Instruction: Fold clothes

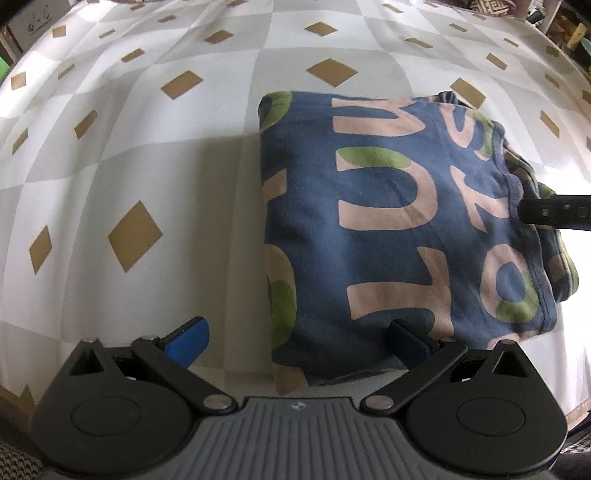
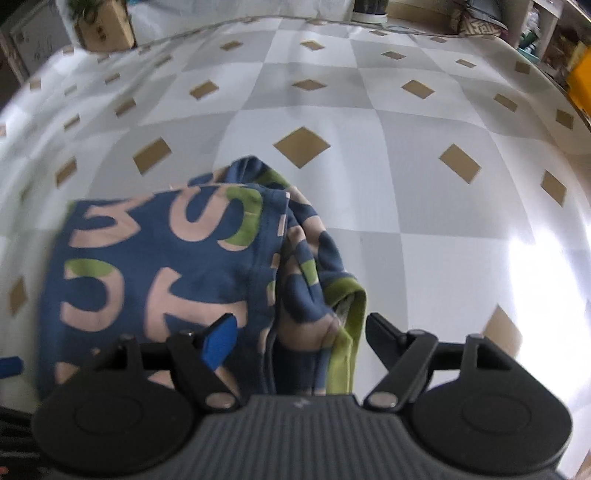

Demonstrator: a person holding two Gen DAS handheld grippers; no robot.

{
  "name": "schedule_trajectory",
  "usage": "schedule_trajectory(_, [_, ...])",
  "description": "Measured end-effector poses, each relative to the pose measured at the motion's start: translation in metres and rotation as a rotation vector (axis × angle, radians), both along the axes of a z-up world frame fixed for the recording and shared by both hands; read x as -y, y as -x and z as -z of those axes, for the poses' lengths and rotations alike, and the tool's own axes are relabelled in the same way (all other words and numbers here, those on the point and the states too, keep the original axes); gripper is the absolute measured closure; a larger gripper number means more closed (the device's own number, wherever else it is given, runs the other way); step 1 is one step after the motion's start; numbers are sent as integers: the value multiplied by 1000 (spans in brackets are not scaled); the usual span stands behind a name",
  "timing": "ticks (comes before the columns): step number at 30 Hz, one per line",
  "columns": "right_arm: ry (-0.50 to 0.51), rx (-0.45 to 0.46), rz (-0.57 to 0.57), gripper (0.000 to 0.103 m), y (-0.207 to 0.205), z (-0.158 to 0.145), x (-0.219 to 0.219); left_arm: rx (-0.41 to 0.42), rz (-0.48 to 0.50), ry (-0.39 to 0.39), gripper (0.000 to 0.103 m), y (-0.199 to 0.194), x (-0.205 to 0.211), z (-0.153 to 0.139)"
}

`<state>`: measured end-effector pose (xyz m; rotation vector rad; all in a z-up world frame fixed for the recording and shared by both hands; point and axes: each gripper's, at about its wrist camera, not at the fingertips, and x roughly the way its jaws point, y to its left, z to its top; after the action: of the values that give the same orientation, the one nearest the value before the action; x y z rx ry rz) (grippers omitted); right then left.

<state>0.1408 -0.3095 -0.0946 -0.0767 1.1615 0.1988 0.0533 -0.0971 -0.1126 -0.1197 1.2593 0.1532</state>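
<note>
A folded blue garment with pink letters and green ovals lies on the checked tablecloth. My left gripper stands open over its near left corner, with the left finger above bare cloth and the right finger above the fabric. In the right wrist view the same garment shows its bunched right edge with a green hem. That bunch lies between the fingers of my right gripper, which is open, and the pads do not press it. One right gripper finger reaches in over the garment's right edge.
The tablecloth has grey and white squares with tan diamonds and spreads wide behind and to the right of the garment. A cardboard box stands past the far left edge. A yellow bin and shelves sit at the far right.
</note>
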Motion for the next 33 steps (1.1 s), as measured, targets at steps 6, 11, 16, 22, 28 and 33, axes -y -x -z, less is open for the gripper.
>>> schedule_trajectory(6, [-56,-2,59,25,33,-23,7,29,15,12,0,21,7,-7])
schedule_trajectory(11, [-31,13,92,25,57,-30,9,30,23,-8,0,37,10,-9])
schedule_trajectory(16, [-1,-11,94,25,72,-27,7,32,25,-15,0,49,9,-9])
schedule_trajectory(22, [38,10,106,25,89,-25,6,47,38,-23,0,61,10,-13])
schedule_trajectory(28, [83,57,124,25,102,-29,8,55,34,-31,0,69,12,-18])
schedule_trajectory(33, [63,82,124,25,112,-38,14,82,31,-25,0,77,18,-31])
